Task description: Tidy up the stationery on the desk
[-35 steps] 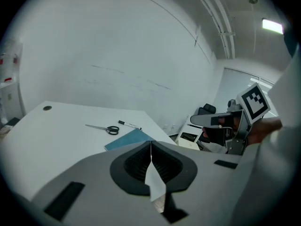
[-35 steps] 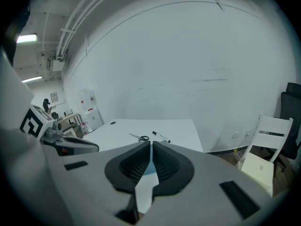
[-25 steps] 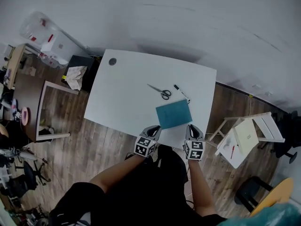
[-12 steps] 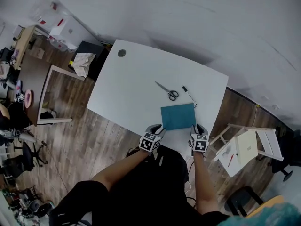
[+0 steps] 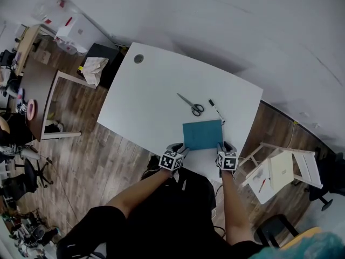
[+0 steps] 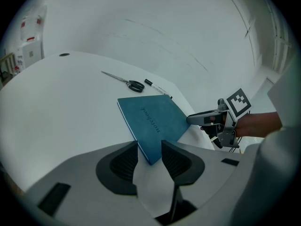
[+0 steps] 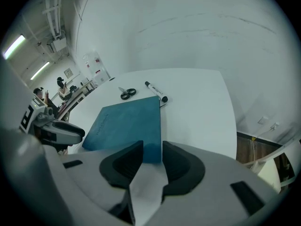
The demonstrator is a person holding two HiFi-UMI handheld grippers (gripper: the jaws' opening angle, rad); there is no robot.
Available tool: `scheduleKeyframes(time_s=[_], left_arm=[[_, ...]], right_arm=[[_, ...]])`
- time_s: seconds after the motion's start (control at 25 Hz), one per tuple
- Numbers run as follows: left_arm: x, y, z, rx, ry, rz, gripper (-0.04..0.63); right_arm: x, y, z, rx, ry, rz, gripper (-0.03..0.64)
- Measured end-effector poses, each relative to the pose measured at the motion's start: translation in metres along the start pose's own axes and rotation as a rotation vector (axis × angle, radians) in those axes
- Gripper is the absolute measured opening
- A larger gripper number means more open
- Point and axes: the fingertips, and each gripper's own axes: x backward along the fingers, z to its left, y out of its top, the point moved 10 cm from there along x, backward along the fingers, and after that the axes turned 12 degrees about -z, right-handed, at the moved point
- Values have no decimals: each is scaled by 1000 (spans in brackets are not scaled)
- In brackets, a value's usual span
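Left claw (image 6: 149,157): jaws part-open, a near corner of the teal notebook (image 6: 153,121) between them, unpinched. Right claw (image 7: 151,159): likewise at the other near corner. Scissors (image 5: 190,105) and marker (image 5: 215,109) loose beyond on desk (image 5: 140,107). Tidying looks barely begun.

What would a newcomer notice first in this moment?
A teal rectangular notebook lies at the near edge of the white desk. The left tool and right tool each sit at one of its near corners, jaws apart around the corner. Beyond it, silver scissors with black handles and a black-and-white marker lie side by side, not touching.
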Motion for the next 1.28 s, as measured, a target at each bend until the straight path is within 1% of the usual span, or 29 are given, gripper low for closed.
scheduleKeyframes(time_s=[0.12, 0.24, 0.36, 0.4, 0.44, 0.6, 0.72, 0.84, 0.96, 1.04, 1.12, 1.28], left_arm=[[-7, 2, 3, 38, -9, 29, 149], [-11, 2, 5, 70, -10, 56, 149], [-12, 1, 9, 145, -33, 40, 147], [-11, 1, 10, 155, -45, 37, 147], [-10, 1, 11, 150, -54, 38, 147], [-6, 4, 20, 91, -64, 63, 147], [-1, 12, 32, 84, -60, 64, 147], [8, 20, 45, 85, -56, 88, 147], [19, 23, 66, 79, -54, 107, 147], [30, 33, 79, 62, -46, 105, 147], [37, 38, 93, 65, -37, 101, 147], [45, 37, 134, 105, -25, 97, 147]], right_arm=[[-1, 2, 0, 29, 16, 4, 118], [0, 1, 0, 25, 14, 6, 118], [0, 1, 0, 10, 10, 8, 118], [0, 2, 2, 4, 9, 9, 118], [1, 1, 3, -3, 6, 12, 120], [2, -4, 13, -27, -18, 29, 120], [1, -4, 27, -35, -25, 32, 120], [0, -6, 46, -42, -26, 38, 120], [-5, -8, 71, -62, -23, 49, 118], [-10, -8, 89, -65, -17, 58, 124], [-16, -9, 105, -71, -13, 68, 127], [-29, -5, 142, -96, -9, 89, 126]])
